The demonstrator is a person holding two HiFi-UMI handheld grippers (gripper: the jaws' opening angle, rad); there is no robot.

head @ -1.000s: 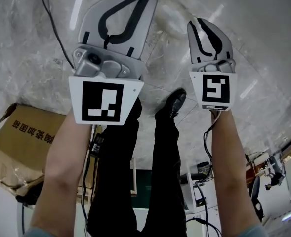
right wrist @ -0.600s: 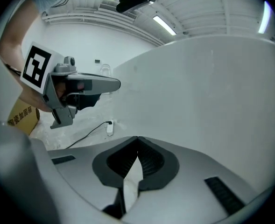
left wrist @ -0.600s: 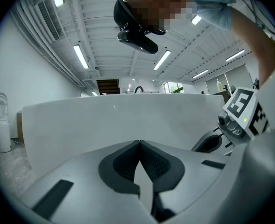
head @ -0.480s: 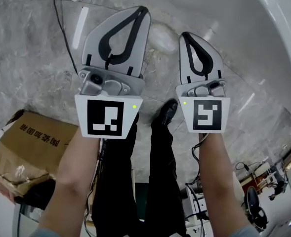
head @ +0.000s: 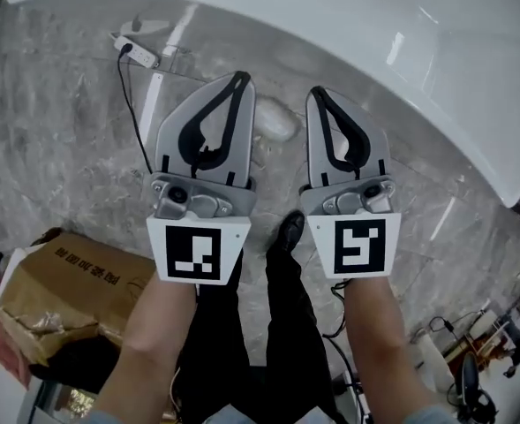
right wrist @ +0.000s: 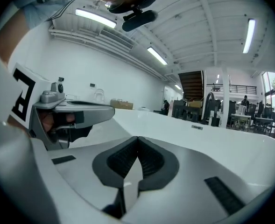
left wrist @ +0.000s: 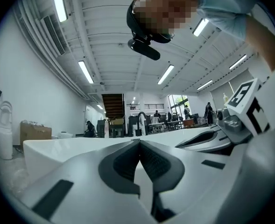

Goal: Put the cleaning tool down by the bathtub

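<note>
Although neither pair of jaws held anything that would settle it outright, the task looked done or very nearly done. The white bathtub (head: 374,25) curved across the top of the head view, with grey marble floor (head: 56,148) running along its foot. A cardboard box (head: 65,281) sat well away from the tub at the lower left, playing no part. Both grippers were held out side by side above the floor in front of the tub. The left gripper (head: 239,78) was clenched with nothing between its pads, and its own view showed the dark pads meeting on bare air. The right gripper (head: 317,92) was likewise closed and empty. On the floor between and just beyond their tips, close to the tub's base, lay a pale lump (head: 275,122). It was too blurred to name for sure, but I judged it to be the cleaning tool, set down where the task wanted it. A power strip (head: 136,49) lay further left by the tub. What remained, by my reading, was only to stand clear.
</note>
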